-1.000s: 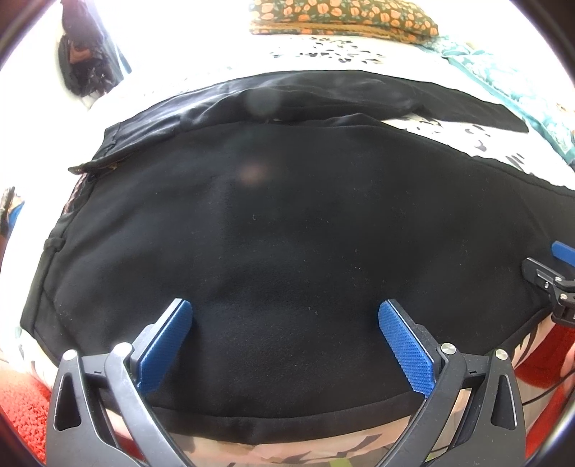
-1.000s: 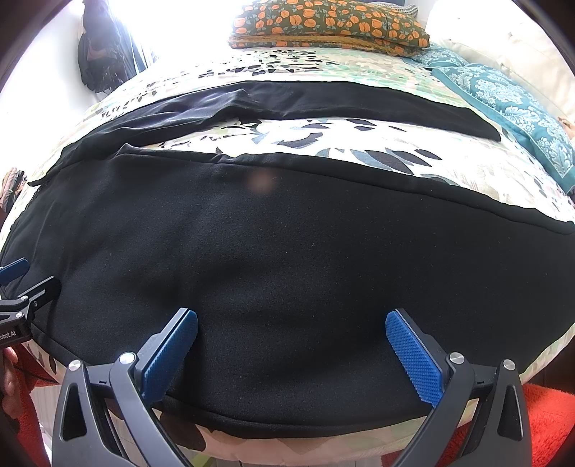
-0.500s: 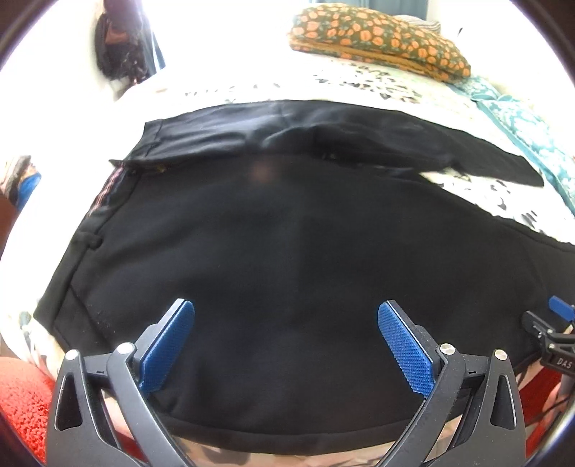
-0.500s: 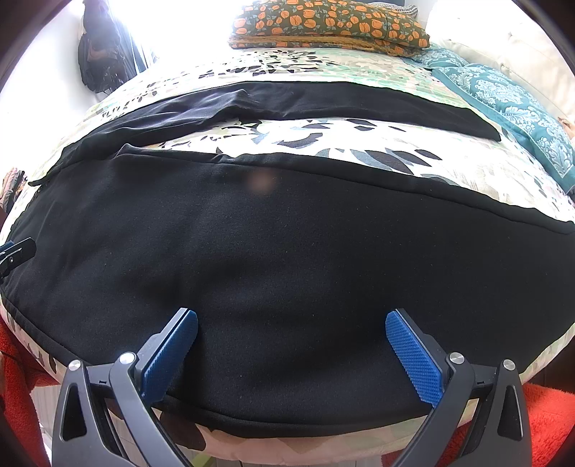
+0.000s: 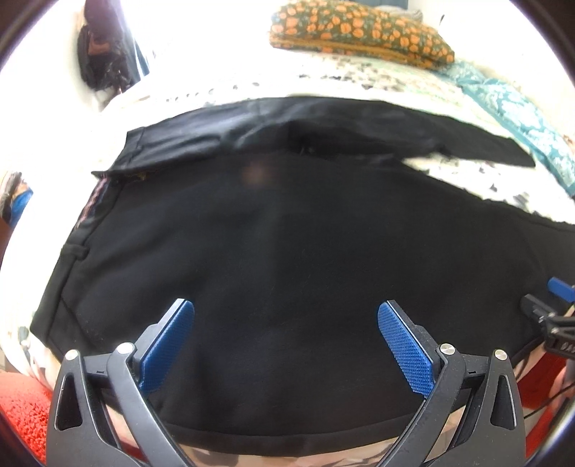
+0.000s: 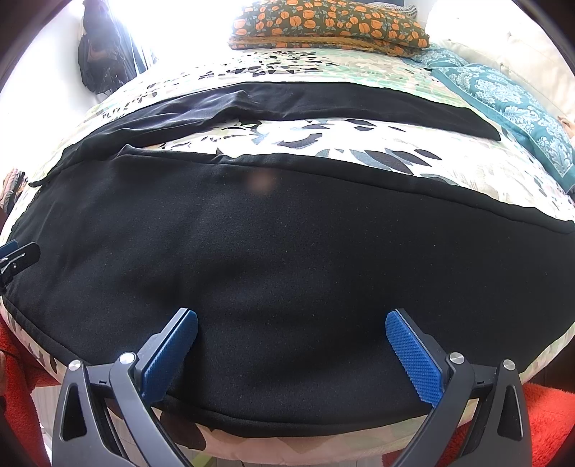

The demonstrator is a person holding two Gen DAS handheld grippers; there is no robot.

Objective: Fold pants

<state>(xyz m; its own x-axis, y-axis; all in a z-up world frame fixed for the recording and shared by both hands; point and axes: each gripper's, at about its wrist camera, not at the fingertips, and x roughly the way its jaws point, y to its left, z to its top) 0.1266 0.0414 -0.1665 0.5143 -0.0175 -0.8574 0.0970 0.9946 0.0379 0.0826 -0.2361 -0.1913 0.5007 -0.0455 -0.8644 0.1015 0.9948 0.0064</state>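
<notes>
- Left gripper (image 5: 285,336): jaws wide apart, nothing between the blue pads (image 5: 167,345); it hovers over the near hem edge of the pants (image 5: 287,244), waistband end. Contact w/ the cloth can't be told.
- Right gripper (image 6: 291,345): also spread wide, holding nothing, poised over the near edge of the near leg further along. Its tip shows at the right margin of the left view, so the two sit side by side along the same edge, well apart.
- Pants: black, laid flat lengthwise on a floral bedspread (image 6: 359,143). Waistband (image 5: 86,215) to the left, legs run off to the right. Near leg fills most of both views; far leg (image 6: 323,104) lies apart from it, w/ a strip of bedspread showing between them.
- Progress, as a judgement: very early. Pants look spread and smoothed, but no fold is made yet; legs aren't stacked.
- Left to do, prob: pinch the near edge w/ both grippers, bring the near leg over onto the far one, then fold along the length.
- Beyond: orange-patterned pillow (image 6: 327,25) at the far bed edge, teal cloth (image 6: 503,100) far right, red rug (image 6: 546,416) below the bed's near edge.
</notes>
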